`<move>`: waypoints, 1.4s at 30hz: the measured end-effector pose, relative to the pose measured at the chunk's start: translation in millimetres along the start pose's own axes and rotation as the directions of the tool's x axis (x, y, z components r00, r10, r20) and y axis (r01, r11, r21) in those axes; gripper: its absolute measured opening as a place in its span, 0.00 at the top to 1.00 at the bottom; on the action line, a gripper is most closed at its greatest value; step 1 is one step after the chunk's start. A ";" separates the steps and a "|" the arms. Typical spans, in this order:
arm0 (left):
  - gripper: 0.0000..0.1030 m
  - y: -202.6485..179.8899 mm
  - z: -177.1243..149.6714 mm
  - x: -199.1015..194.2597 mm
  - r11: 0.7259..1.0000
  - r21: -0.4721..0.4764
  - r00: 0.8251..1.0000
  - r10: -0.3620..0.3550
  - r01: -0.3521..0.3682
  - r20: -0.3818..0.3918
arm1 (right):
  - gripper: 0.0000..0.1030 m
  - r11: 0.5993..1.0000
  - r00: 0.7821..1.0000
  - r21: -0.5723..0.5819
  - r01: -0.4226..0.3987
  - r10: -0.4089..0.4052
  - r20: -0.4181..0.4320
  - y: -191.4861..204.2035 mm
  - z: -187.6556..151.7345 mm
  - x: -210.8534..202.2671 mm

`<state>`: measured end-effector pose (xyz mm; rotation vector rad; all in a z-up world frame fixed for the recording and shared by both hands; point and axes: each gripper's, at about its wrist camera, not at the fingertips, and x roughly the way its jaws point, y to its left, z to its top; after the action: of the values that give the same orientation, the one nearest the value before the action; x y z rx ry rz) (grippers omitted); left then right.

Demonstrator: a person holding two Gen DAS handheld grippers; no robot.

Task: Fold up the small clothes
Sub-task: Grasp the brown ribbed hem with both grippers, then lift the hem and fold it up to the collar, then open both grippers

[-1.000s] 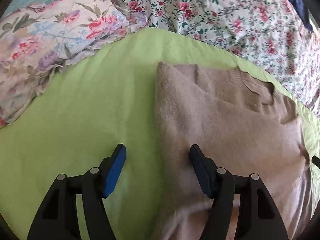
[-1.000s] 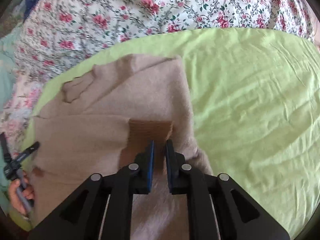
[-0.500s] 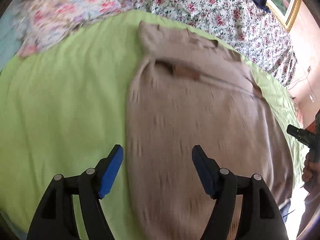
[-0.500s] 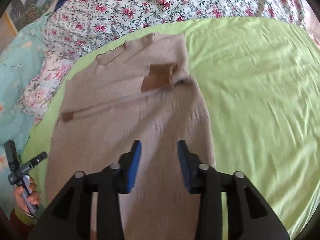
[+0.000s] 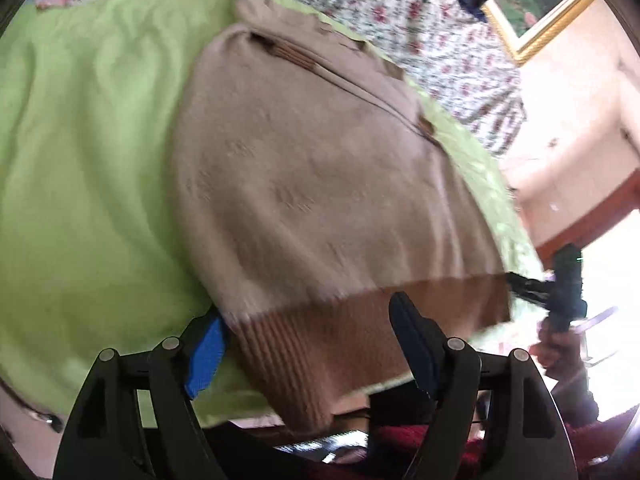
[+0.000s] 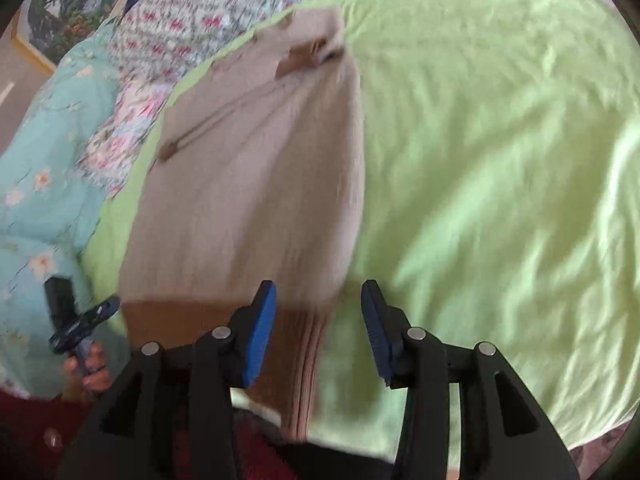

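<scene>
Our soft beige knitted sweater with a darker brown ribbed hem (image 5: 320, 184) looks light and limp, so we judge it will sag and slide unless we take it by two points; the thicker ribbed hem (image 6: 224, 320) at the near edge of the bed seems the firmest place to pinch. It lies flat and lengthwise, sleeves folded in across the chest, collar toward the far edge, hem drooping slightly over the near edge. Our left gripper (image 5: 308, 340) hangs with fingers wide apart astride the hem's left corner; our right gripper (image 6: 318, 328) is likewise spread over the right corner. Beneath lies the lime-green bedsheet (image 6: 500, 140), with floral bedding (image 5: 420, 20) beyond.
</scene>
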<state>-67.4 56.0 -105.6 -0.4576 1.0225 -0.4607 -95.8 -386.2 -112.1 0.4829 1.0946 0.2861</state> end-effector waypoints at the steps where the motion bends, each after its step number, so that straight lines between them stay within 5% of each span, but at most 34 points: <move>1: 0.27 0.6 -0.5 0.7 1.000 0.000 1.000 -0.010 0.010 -0.004 | 0.55 0.999 0.999 -0.005 -0.034 0.034 -0.002 1.3 -3.9 2.8; 6: 0.36 1.2 6.2 5.9 0.999 0.000 0.999 -0.042 0.042 -0.018 | 0.54 0.993 0.993 -0.009 -0.120 0.120 -0.005 12.1 -1.9 24.4; 9: 0.67 5.0 7.9 5.4 0.999 0.003 0.999 -0.040 0.040 -0.026 | 0.58 0.991 0.991 -0.008 -0.134 0.134 0.006 13.6 -0.5 28.0; 10: 0.84 7.6 6.9 6.2 0.999 -0.004 0.998 -0.046 0.046 -0.034 | 0.64 0.992 0.992 -0.014 -0.124 0.124 0.006 13.5 -2.9 26.4; 11: 0.93 11.5 5.0 7.2 0.999 -0.015 0.998 -0.051 0.050 -0.044 | 0.84 0.994 0.994 -0.016 -0.111 0.111 -0.002 11.0 -4.7 25.7; 12: 0.94 15.0 2.5 5.9 0.998 -0.018 0.997 -0.055 0.054 -0.046 | 0.92 0.995 0.995 -0.006 -0.097 0.097 -0.015 6.5 -7.1 25.4; 19: 0.95 1.4 4.4 -23.2 0.997 0.018 0.996 -0.077 0.077 0.049 | 0.92 0.989 0.988 0.009 -0.146 0.145 0.057 -1.8 -16.2 -3.6; 26: 0.95 -27.2 48.3 -79.7 0.990 0.092 0.964 -0.123 0.104 0.237 | 0.92 0.954 0.924 -0.024 -0.299 0.296 0.243 17.8 19.3 -47.5; 31: 0.95 -35.0 106.8 -84.8 0.985 0.122 0.929 -0.159 0.124 0.335 | 0.93 0.951 0.886 -0.061 -0.305 0.306 0.347 34.8 74.5 -57.7; 42: 0.95 -21.2 267.7 -8.7 0.996 0.084 0.911 -0.048 0.015 0.409 | 0.92 0.984 0.899 -0.043 -0.172 0.175 0.403 47.4 249.1 12.9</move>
<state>162.0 82.6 31.7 -0.4761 0.5878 -0.4095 134.5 -397.4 -5.9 0.6052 0.6450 0.3285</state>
